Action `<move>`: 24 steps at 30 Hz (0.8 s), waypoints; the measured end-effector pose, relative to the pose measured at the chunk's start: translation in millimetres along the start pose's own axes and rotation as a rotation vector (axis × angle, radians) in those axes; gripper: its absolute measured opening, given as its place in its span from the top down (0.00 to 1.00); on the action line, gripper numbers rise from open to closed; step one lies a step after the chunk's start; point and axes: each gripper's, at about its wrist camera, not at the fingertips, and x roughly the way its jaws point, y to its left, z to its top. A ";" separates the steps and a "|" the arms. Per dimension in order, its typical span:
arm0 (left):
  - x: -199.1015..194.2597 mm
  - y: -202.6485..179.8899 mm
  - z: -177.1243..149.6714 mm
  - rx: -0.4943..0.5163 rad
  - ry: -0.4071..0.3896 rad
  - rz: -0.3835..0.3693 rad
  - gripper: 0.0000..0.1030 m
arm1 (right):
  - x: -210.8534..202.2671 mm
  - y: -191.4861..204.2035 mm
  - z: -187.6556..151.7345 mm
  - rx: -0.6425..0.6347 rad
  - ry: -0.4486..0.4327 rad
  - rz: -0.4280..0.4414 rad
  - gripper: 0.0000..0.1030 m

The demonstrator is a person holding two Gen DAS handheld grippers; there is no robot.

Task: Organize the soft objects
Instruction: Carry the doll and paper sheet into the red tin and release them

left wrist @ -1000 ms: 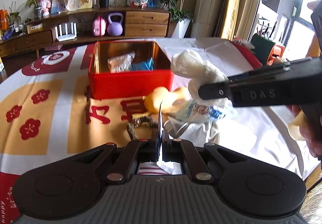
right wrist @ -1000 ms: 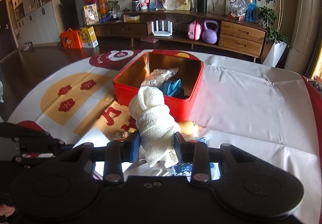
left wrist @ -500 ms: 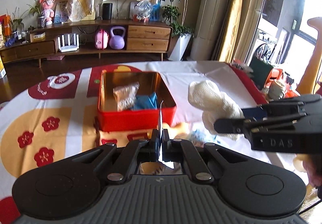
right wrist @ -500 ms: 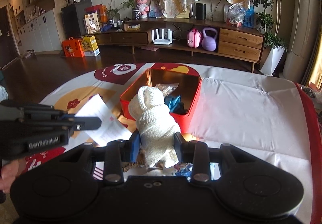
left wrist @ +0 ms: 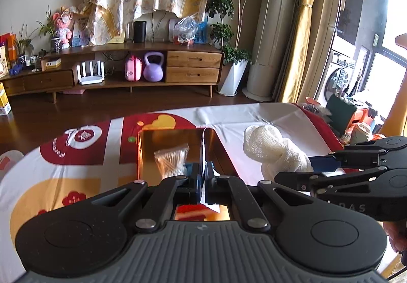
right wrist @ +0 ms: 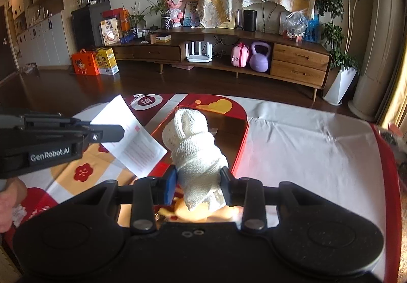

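My right gripper (right wrist: 198,181) is shut on a rolled white gauze bandage (right wrist: 195,153) and holds it above the near edge of the red tin box (right wrist: 240,153). The bandage also shows in the left wrist view (left wrist: 272,150). My left gripper (left wrist: 203,176) is shut on a thin white paper sheet (left wrist: 203,150), seen edge-on there and flat in the right wrist view (right wrist: 127,138). It hovers over the red tin box (left wrist: 178,140), which holds a clear bag of cotton swabs (left wrist: 170,158) and something blue.
A yellow soft toy (right wrist: 190,214) lies on the table below my right gripper. The table has a red, yellow and white festive cloth (left wrist: 84,166). A wooden sideboard (left wrist: 127,72) stands across the room.
Both grippers have risen and moved forward toward the red box. The paper and the bandage stay gripped. The items on the table near the box have dropped out of the left view.
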 end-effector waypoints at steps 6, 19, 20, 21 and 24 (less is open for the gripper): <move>21.9 7.9 14.5 0.012 0.003 0.001 0.97 | 27.5 -8.4 17.6 0.003 0.004 -0.019 0.66; 87.9 36.8 23.5 -0.044 0.055 0.016 0.97 | 100.8 -16.6 39.8 0.014 0.026 -0.052 0.66; 93.5 37.6 22.7 -0.043 0.064 0.019 0.97 | 106.9 -17.3 40.2 0.023 0.031 -0.051 0.66; 98.7 38.1 21.6 -0.044 0.072 0.021 0.97 | 113.0 -17.6 40.3 0.032 0.037 -0.044 0.66; 114.7 39.3 19.0 -0.037 0.091 0.030 0.97 | 132.0 -15.8 37.8 0.028 0.067 -0.051 0.66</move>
